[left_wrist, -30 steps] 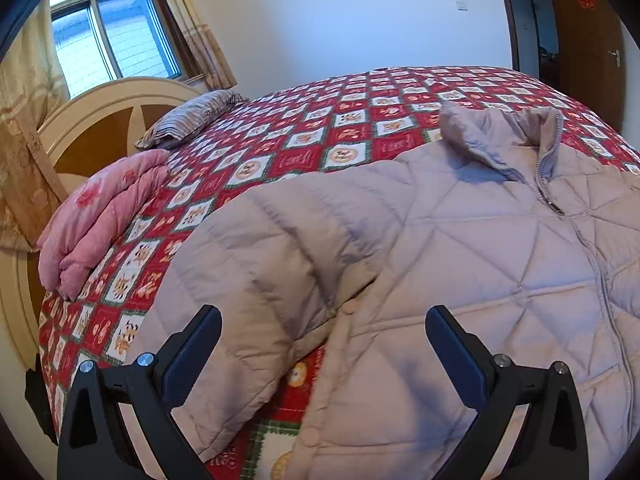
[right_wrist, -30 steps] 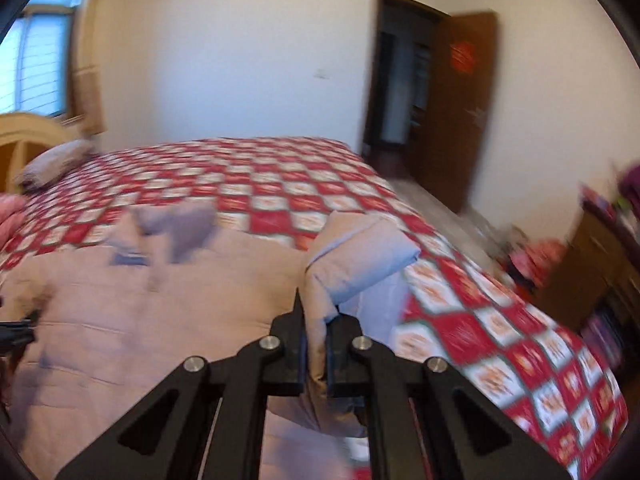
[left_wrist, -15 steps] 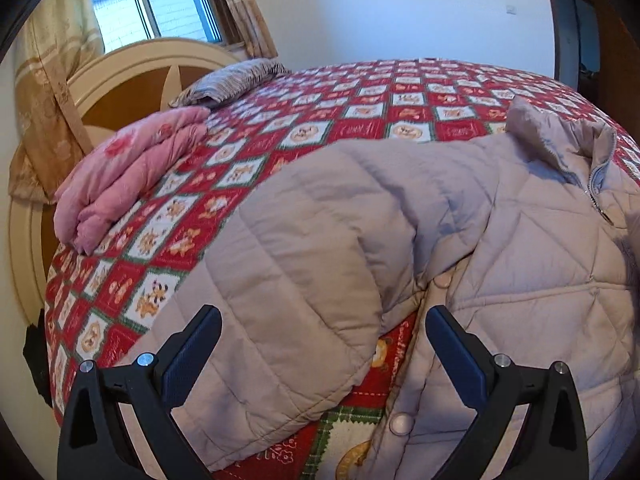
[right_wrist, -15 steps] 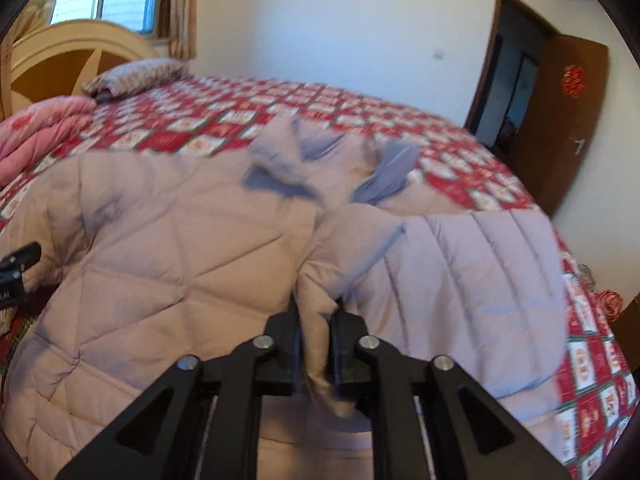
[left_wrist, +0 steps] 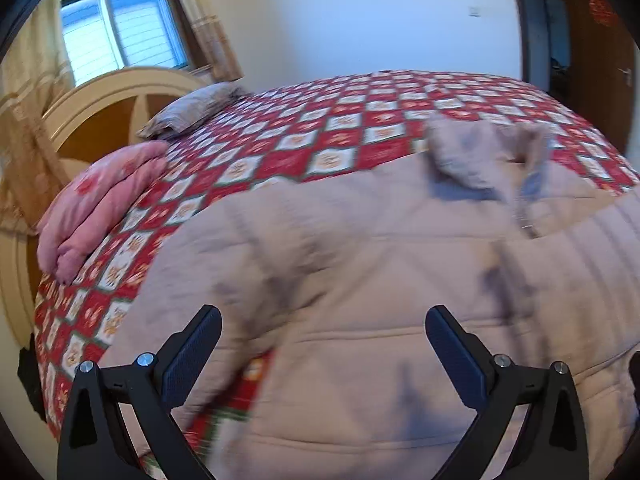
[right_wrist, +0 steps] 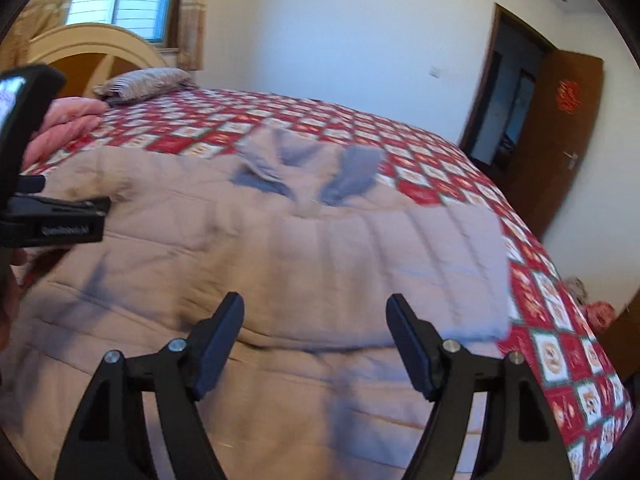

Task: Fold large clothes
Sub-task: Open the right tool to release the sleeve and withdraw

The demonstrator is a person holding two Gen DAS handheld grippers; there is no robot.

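A large beige quilted jacket (left_wrist: 380,280) lies front up on the bed, collar (left_wrist: 476,152) toward the far side. In the right wrist view the jacket (right_wrist: 240,264) has its right sleeve (right_wrist: 452,264) folded across the chest. My left gripper (left_wrist: 322,348) is open and empty, just above the jacket's left side. My right gripper (right_wrist: 314,338) is open and empty above the jacket's lower middle. The left gripper's body (right_wrist: 44,220) shows at the left edge of the right wrist view.
The bed has a red and white patchwork cover (left_wrist: 320,128). A folded pink blanket (left_wrist: 96,208) and a grey pillow (left_wrist: 192,110) lie by the cream headboard (left_wrist: 108,100). A brown door (right_wrist: 560,136) stands open at the right.
My right gripper has let go of the sleeve and opened; the sleeve now lies across the jacket's chest. My left gripper has swung right, over the jacket, still open.
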